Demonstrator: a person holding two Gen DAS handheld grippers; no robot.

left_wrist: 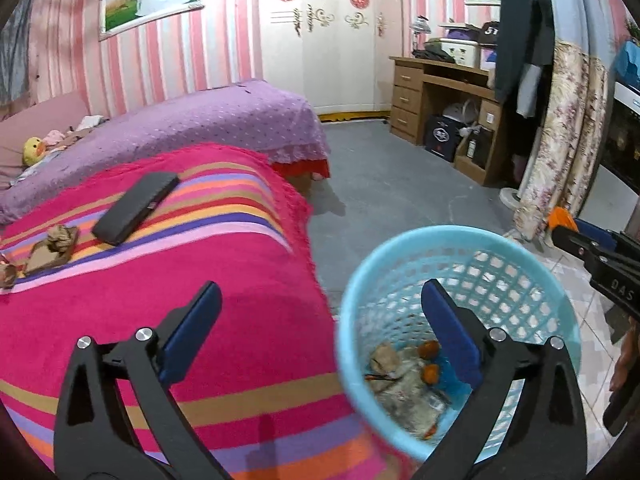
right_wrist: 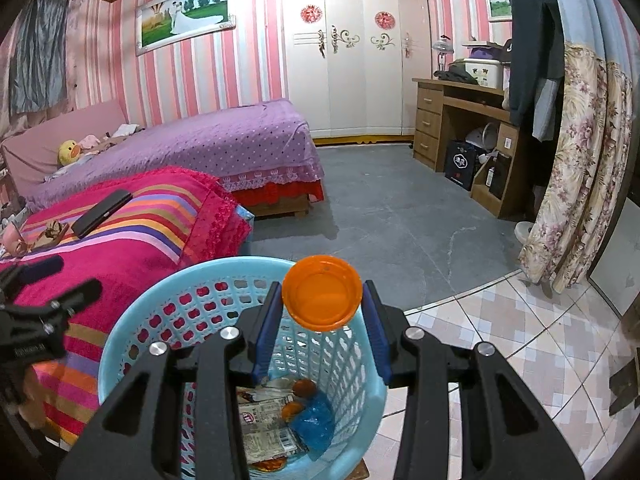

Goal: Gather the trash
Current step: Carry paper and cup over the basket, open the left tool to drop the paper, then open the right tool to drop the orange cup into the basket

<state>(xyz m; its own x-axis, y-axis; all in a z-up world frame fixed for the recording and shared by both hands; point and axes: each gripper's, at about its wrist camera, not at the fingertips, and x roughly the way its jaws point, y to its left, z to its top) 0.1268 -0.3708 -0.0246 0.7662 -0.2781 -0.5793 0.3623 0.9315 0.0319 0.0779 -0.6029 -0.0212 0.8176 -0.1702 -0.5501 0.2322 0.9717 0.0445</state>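
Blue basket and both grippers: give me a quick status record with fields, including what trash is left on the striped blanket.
basket: light blue basket, beside the striped blanket, partly filled with wrappers and orange scraps
left gripper: left gripper open, nothing between its fingers, one over the blanket, one over the basket
right gripper: right gripper shut on orange lid, above the basket's far rim
left on blanket: crumpled brown paper on a cardboard piece
also on blanket: black case, probably not trash
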